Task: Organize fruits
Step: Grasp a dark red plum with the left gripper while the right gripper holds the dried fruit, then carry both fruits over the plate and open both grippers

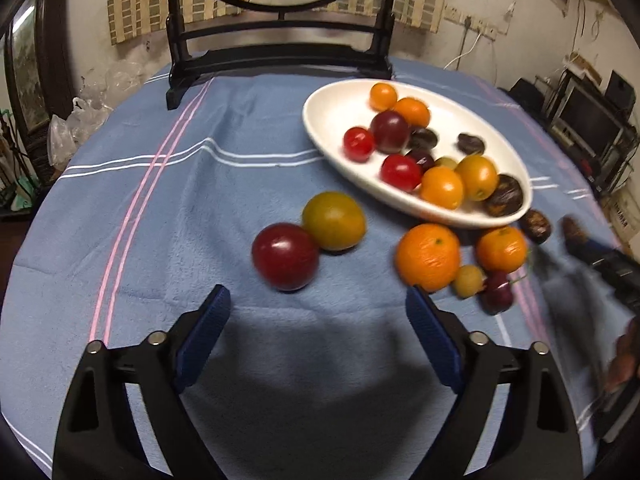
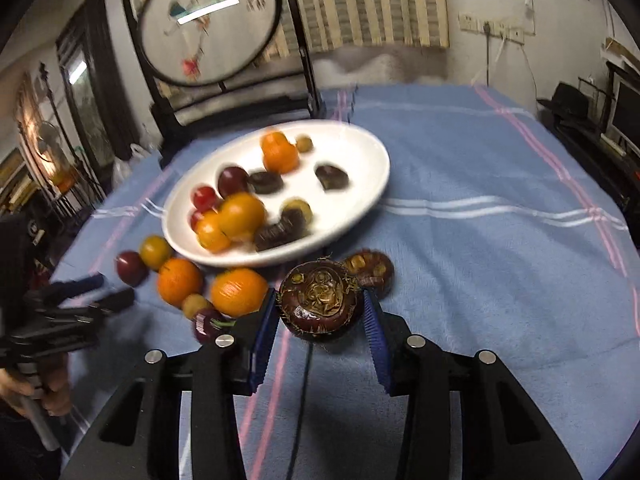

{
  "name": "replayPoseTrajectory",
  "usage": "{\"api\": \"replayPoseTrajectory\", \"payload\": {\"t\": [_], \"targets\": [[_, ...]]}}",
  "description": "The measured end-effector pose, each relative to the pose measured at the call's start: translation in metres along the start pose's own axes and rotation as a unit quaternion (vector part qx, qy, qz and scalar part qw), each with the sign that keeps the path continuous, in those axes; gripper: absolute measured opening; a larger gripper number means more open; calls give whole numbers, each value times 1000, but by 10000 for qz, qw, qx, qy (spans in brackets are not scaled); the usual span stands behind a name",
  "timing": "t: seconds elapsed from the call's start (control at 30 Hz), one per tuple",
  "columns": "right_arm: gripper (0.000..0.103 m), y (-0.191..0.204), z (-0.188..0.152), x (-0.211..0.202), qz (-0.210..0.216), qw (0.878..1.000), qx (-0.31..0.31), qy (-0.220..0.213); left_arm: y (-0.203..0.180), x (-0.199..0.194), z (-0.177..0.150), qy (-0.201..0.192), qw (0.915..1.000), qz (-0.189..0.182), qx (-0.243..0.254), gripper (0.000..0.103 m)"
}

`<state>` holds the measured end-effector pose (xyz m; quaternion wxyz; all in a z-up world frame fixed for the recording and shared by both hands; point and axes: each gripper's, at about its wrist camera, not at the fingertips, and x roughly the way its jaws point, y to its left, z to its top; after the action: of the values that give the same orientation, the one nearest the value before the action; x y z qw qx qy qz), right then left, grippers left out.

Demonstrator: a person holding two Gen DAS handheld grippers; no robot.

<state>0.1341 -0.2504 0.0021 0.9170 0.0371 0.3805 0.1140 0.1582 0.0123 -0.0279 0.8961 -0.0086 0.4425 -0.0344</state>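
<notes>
My left gripper (image 1: 318, 294) hangs open over the blue tablecloth (image 1: 160, 240), with nothing between its fingers. Just beyond its tips lie a dark red plum (image 1: 285, 256) and a green-yellow fruit (image 1: 334, 221). Two oranges (image 1: 428, 257) sit to the right, by the white oval plate (image 1: 332, 104), which holds several small fruits. My right gripper (image 2: 320, 298) is shut on a dark brown water chestnut (image 2: 320, 300), held just in front of the plate (image 2: 360, 148). A second chestnut (image 2: 372, 266) lies behind it on the cloth. The left gripper (image 2: 108, 290) shows blurred at the left edge.
A small yellow fruit (image 1: 468, 280) and a dark cherry (image 1: 498, 296) lie beside the oranges. A dark-framed round screen (image 1: 280, 60) stands at the table's far side. Plastic bags (image 1: 80, 120) sit off the left edge. Bare cloth (image 2: 500, 280) stretches right of the plate.
</notes>
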Motion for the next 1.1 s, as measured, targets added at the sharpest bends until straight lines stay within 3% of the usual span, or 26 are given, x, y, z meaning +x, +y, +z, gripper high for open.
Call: {"api": "replayPoseTrajectory", "payload": {"t": [0.07,0.27,0.4,0.53,0.77,0.9,1.1], "targets": [[43,3,2,-10,165,9997,-46,-168,2,9,3,109,9998,134,-31,72],[43,7,4,-19,382,9989,-132,-239,10,25,12,149,9994,144,-290,60],[43,8,4,-18,357,9990,-143,-216,13,29,15,68,9993,192,-311,38],[43,10,0,-16,308,9990,-193,-250,15,20,12,70,9992,131,-368,38],[43,5,3,-7,273,9995,-21,-177,4,-22,13,-307,9994,-38,-182,38],[43,11,13,-15,371,9987,13,-337,-19,-41,28,-524,9982,-284,86,38],[43,33,45,-15,350,9951,-593,-708,-54,-40,62,-744,9953,-500,366,38]]}}
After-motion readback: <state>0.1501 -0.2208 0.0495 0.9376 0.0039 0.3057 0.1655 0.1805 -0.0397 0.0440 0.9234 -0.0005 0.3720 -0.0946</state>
